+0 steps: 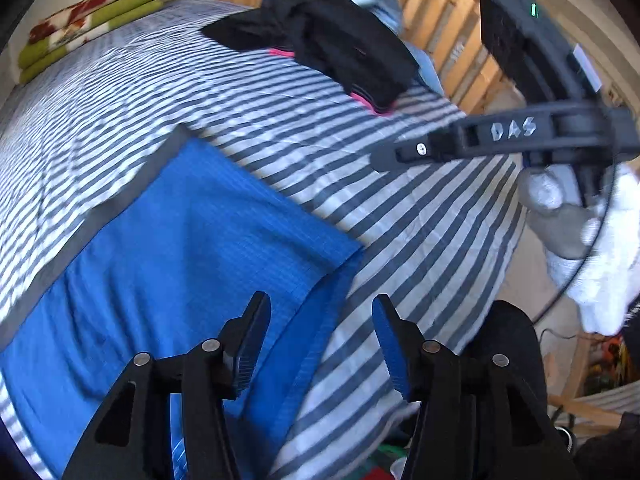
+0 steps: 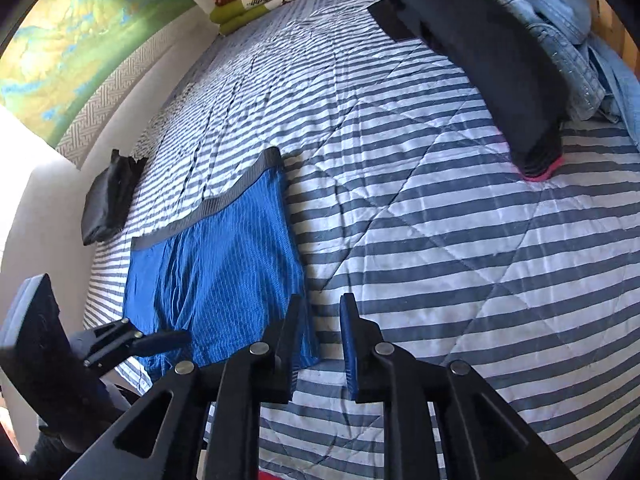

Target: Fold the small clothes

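Here the left gripper (image 1: 320,320) hangs over the bed with its jaws well apart and nothing between them; below lies the near corner of the blue boxer briefs (image 1: 172,248), and the blue-faced pads touch neither cloth nor quilt. The right gripper (image 2: 320,324) has its jaws only narrowly apart, a slim gap showing between the pads, and nothing is pinched there; its left finger overlaps the right hem of the briefs in the right wrist view, though whether it touches the fabric I cannot tell. The briefs lie spread flat on the striped quilt (image 2: 460,240), the grey waistband (image 2: 216,204) on the far side and the leg openings toward the grippers, the long axis running along the waistband, slanting up to the right in the right wrist view. In the left wrist view the right gripper reaches in from the right, held by a hand in a white glove (image 1: 600,240). Farther off, a folded black garment (image 2: 110,196) sits at the quilt's left edge by the wall. Toward the far right a heap of black clothes with pink trim (image 1: 332,44) rests against pale denim jeans (image 2: 568,40). At the far end lies a folded green and red blanket (image 1: 88,20).
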`<state>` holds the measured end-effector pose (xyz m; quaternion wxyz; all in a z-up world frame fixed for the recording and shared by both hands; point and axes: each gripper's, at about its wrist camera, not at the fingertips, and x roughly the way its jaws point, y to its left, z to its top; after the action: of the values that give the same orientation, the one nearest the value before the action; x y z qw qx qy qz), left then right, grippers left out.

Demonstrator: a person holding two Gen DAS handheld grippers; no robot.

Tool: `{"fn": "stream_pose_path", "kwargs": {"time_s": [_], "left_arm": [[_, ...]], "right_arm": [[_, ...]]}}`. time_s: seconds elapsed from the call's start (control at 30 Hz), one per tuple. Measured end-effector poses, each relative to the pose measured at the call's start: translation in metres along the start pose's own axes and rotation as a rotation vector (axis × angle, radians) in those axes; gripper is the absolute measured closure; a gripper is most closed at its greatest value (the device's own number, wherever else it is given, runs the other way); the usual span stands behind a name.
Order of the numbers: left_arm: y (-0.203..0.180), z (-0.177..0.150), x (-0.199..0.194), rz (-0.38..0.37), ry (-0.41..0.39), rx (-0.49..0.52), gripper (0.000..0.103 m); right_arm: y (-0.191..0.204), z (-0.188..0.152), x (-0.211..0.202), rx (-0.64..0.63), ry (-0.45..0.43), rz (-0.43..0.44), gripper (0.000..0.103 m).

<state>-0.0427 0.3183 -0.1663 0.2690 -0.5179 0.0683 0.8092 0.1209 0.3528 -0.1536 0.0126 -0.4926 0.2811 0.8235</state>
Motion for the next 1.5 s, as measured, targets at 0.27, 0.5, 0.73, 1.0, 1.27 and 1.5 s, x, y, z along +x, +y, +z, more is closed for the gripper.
{"fn": "stream_pose_path", "kwargs": {"time_s": [0.27,0.5,0.73,1.0,1.27,1.5], "left_arm": [[-0.015,0.030,0.066,0.045,0.070,-0.020,0.068],[0.029,0.025,0.051,-0.119,0.024,-0.263,0.097],[0.041,0.017,0.020,-0.145,-0.051,-0.290,0.097],[0.058,0.011,0.006,-0.142,-0.082,-0.303,0.097],[0.093,-0.043,-0.057,-0.119,-0.151,-0.339,0.097],[0.142,-0.111,-0.124,-0.090,-0.223,-0.445,0.097]], "right_arm": [[-0.008,0.039,0.016,-0.004,0.005,0.105,0.085],[0.007,0.079,0.062,-0.038,0.032,0.125,0.084],[0.033,0.105,0.117,-0.044,0.094,0.164,0.068],[0.058,0.116,0.134,-0.081,0.090,0.049,0.095],[0.119,0.115,0.100,-0.140,0.026,0.021,0.098],[0.201,0.097,0.104,-0.253,0.015,-0.020,0.098]]}}
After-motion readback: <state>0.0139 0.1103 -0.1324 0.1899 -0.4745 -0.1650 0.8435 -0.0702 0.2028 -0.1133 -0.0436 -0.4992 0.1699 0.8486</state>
